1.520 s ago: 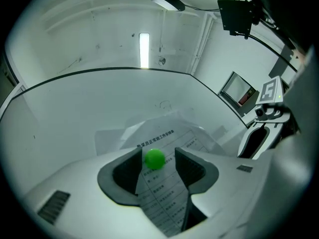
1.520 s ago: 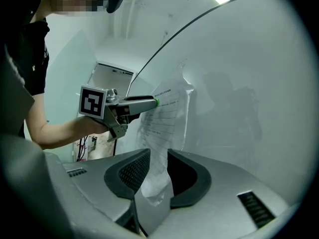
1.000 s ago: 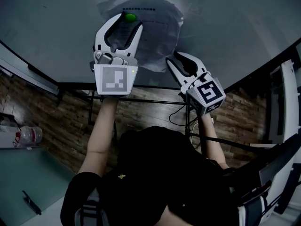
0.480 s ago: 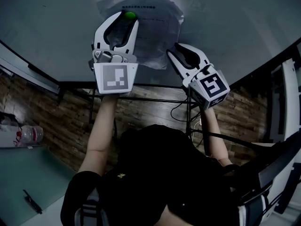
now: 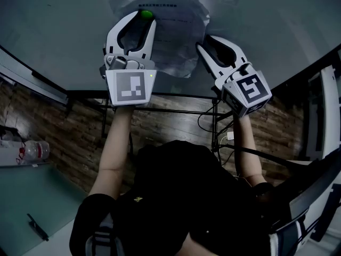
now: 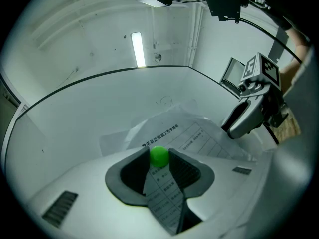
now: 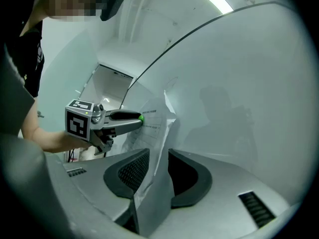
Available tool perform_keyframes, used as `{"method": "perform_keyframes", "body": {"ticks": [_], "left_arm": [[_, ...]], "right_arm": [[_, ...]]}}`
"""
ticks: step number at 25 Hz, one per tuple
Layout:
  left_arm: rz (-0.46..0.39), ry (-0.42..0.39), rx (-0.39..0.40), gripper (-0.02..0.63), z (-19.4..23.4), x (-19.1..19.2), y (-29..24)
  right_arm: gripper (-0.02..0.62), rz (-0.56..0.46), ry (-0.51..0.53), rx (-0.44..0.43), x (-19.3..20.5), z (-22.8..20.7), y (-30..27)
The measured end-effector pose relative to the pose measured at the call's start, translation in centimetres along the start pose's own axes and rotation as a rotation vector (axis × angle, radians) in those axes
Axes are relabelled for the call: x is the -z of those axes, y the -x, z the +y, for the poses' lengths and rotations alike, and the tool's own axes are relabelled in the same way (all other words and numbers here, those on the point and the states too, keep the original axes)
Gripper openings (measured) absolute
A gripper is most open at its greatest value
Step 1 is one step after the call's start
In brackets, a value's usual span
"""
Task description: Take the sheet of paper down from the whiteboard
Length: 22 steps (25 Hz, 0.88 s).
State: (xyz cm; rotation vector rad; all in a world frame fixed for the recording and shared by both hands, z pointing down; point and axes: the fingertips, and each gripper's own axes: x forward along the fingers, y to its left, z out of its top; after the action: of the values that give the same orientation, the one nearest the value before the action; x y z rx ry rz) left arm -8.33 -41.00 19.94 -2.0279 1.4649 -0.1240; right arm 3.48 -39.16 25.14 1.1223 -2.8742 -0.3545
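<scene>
A crumpled printed sheet of paper (image 5: 181, 36) hangs on the whiteboard (image 5: 64, 31), pinned near its top by a green magnet (image 5: 146, 14). My left gripper (image 5: 145, 17) points at the board. Its jaws are closing on the magnet (image 6: 159, 156), and both pads touch it in the left gripper view, where the left gripper (image 6: 159, 154) fills the foreground. My right gripper (image 5: 206, 40) is at the sheet's lower right edge. In the right gripper view the paper (image 7: 154, 128) runs down between the jaws of the right gripper (image 7: 159, 152), which is shut on it.
The whiteboard's dark lower edge (image 5: 160, 96) runs just below both grippers, with a metal frame (image 5: 160, 113) under it. A plastic bottle (image 5: 32, 152) lies on a shelf at the left. White equipment (image 5: 325, 121) stands at the right. The floor is wood.
The left jaws have narrowed around the green magnet. The right gripper has risen along the board with the paper's lower edge, which now bunches higher.
</scene>
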Motion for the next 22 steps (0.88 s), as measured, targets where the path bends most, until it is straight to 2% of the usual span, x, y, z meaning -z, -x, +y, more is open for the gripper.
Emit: {"method": "perform_keyframes", "body": {"ticks": [14,22], "left_arm": [[0.005,0.008,-0.002,0.132,-0.1,0.0,0.0],[0.005,0.021,-0.012,0.132,0.0,0.0,0.0]], "right_arm": [[0.133,-0.053,0.040,-0.050,-3.0,0.1,-1.4],[0.124,-0.049,0.054,-0.044,-3.2,-0.1,-1.5]]}}
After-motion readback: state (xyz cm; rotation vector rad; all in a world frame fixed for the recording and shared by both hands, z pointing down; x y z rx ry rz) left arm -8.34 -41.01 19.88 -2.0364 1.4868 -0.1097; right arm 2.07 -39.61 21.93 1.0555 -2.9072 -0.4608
